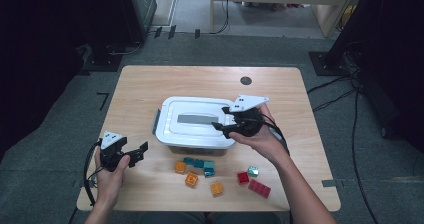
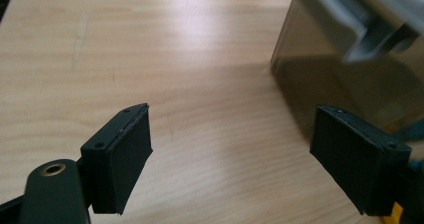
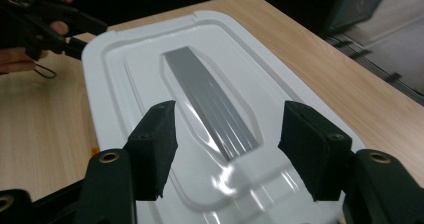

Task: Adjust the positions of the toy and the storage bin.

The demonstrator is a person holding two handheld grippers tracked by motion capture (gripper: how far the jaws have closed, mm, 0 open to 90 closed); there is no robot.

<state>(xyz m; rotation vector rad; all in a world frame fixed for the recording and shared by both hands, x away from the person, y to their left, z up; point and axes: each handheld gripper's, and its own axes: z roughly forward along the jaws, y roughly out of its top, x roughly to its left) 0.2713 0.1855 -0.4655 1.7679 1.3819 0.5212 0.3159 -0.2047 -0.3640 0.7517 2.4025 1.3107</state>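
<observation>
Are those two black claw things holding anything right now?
No. The right gripper hovers open above the box's white lid; the left gripper is open beside the box, holding nothing.

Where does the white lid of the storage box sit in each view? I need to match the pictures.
High view: the white lid lies mid-table, closed on the box, with the right gripper over its right end.
Left gripper view: the lid's edge is at the upper right, above the box wall.
Right gripper view: the lid spreads beyond the open jaws.
Shared landmark: the wooden table.
</observation>
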